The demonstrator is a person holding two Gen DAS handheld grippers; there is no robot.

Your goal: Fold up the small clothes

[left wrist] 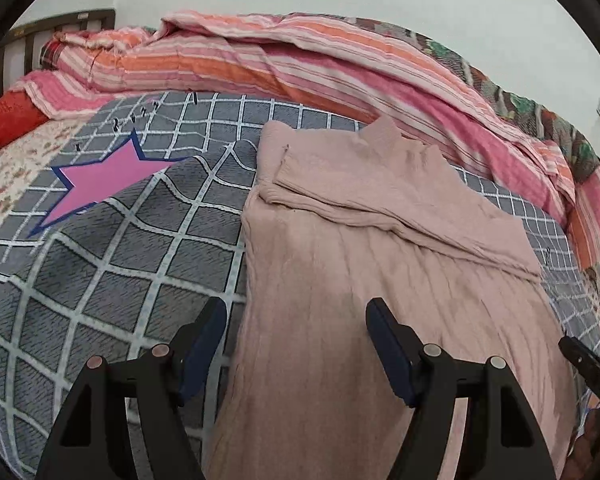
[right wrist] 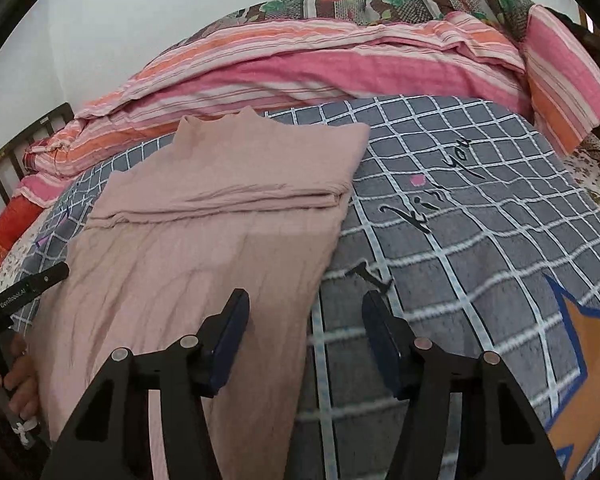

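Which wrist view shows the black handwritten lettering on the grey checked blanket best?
The right wrist view: the black handwritten lettering lies unobstructed on the grey checked blanket, right of the pink knitted sweater. The left wrist view shows only small dark marks near the pink star.

Pale pink ribbed knit sweater (left wrist: 380,264) lies flat on the grey checked blanket (left wrist: 112,280), collar at the far end, both sleeves folded across the chest, lower body spread smooth toward the camera.

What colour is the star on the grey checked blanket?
The star is pink with a dark blue outline, clearest in the left wrist view.
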